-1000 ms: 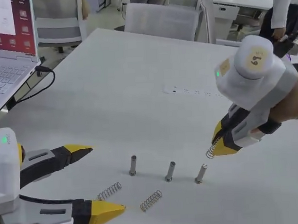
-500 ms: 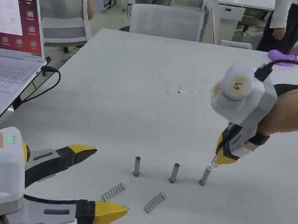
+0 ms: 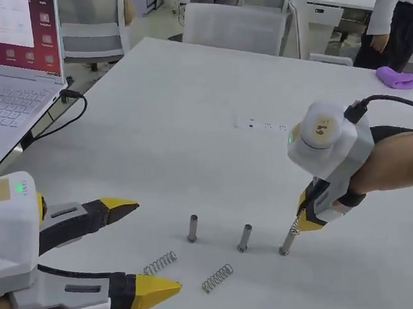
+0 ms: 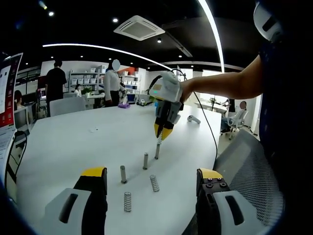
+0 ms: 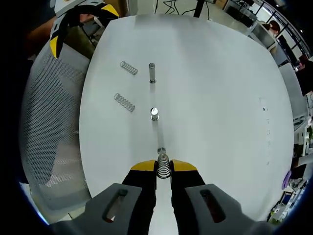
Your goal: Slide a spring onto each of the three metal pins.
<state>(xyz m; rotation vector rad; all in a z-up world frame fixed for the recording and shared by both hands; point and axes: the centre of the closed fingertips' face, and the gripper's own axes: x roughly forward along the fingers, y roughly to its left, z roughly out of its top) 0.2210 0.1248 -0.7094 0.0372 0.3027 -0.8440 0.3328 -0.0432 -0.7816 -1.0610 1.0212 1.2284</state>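
**Holding a spring at the top of the end pin**

The right gripper points down at the white table, its two yellow-tipped fingers closed to a narrow gap on a spring. The coil is pinched between the pads and juts out past the fingertips. In the head view its free end meets the top of the end pin, which stands directly below the fingertips and leans a little. Whether the coil has already gone over the pin's tip cannot be told. In the right gripper view, this pin shows just beyond the spring's mouth. The middle pin and the far pin stand upright farther out, in a line running straight ahead of the fingers.

The left gripper hovers low over the table with its fingers spread wide apart and nothing between them. Ahead of its fingertips in the left gripper view lie two loose springs. One spring is nearer the left-hand finger. The other spring lies about midway across the opening and a little farther out. Both are flat on the table. Beyond them stand the far pin, the middle pin and the end pin, with the right gripper coming down over the last.

In the head view, the first loose spring lies within the gap between the left fingertips. The second lies just outside the lower fingertip, towards the right gripper. The far pin and the middle pin are bare. A laptop sits open well beyond the upper left finger.
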